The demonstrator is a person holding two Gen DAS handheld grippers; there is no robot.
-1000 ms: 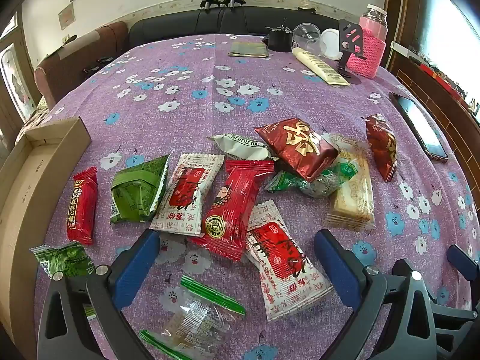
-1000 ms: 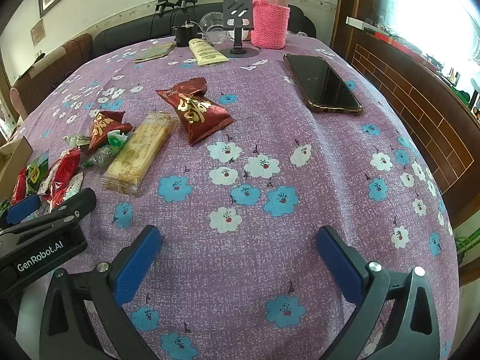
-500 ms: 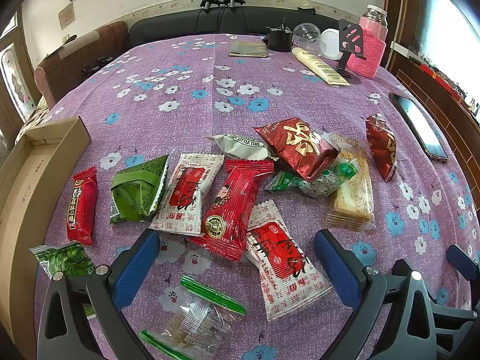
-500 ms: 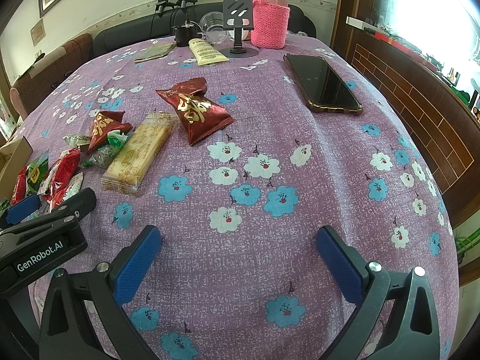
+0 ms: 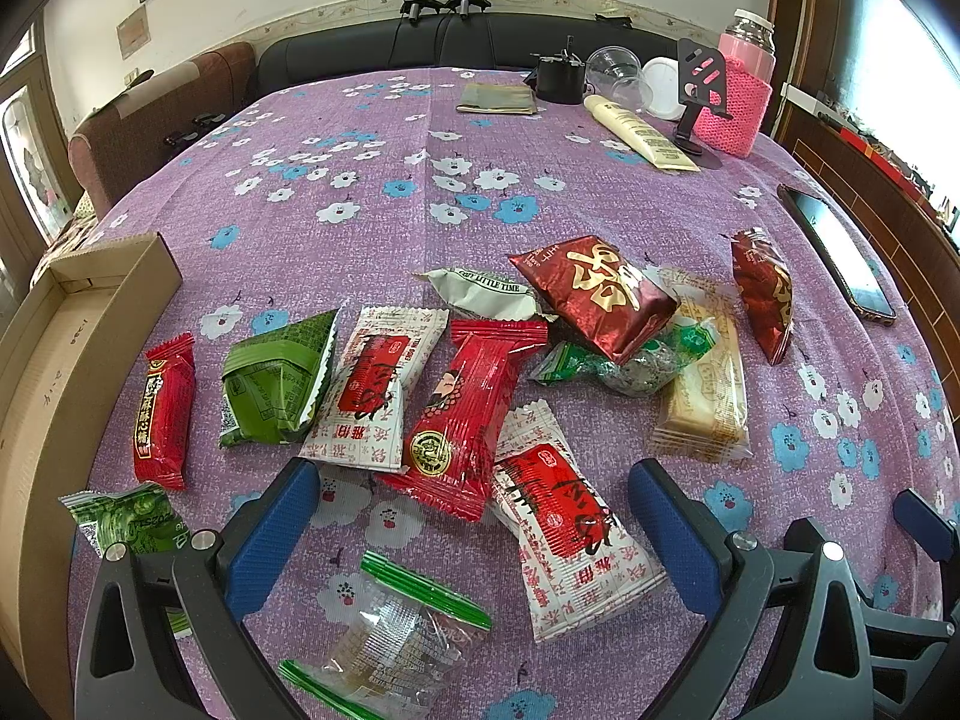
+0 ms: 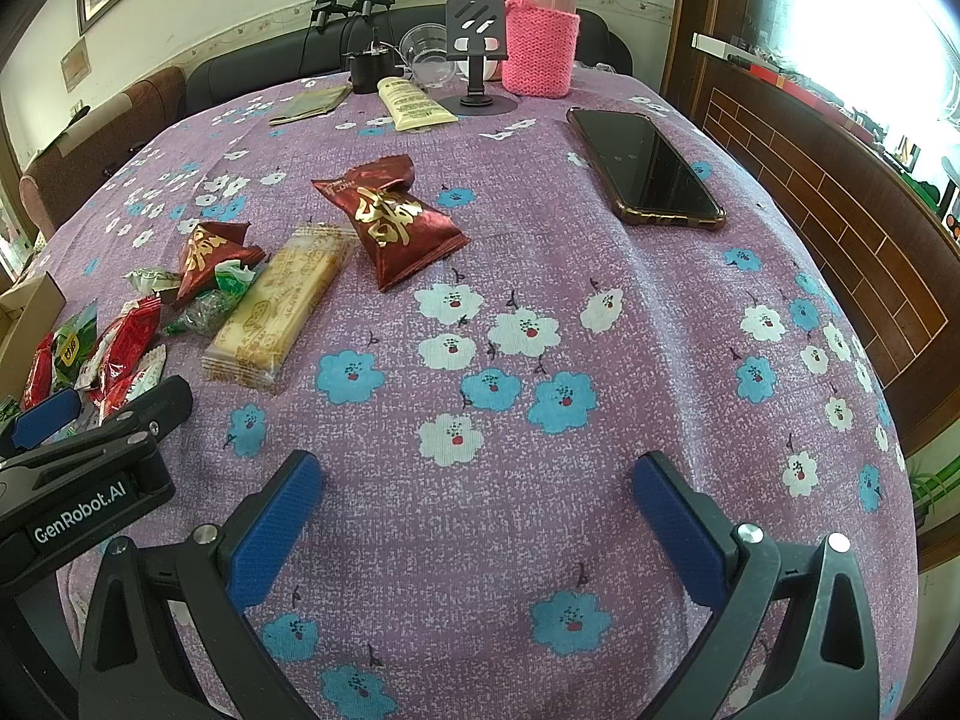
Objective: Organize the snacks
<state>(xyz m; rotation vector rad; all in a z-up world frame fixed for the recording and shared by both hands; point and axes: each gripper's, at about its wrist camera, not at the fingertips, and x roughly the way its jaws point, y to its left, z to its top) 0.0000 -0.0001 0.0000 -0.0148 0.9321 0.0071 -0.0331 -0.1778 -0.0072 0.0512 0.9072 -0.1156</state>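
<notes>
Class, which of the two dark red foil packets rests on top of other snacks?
The larger dark red packet, overlapping the green-wrapped snack; the smaller one lies alone.

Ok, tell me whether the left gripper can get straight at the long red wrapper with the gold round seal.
Probably yes. The left gripper is open, and the long red wrapper with the gold round seal lies uncovered just ahead, overlapping the white-and-red packets beside it.

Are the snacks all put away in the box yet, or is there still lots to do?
Nothing looks put away yet. The part of the cardboard box that shows holds no snacks. Nothing is in hand: the left gripper and right gripper are both open. Left to do: all of it. The red packet, green packet, cracker pack and others lie loose on the purple tablecloth.
</notes>
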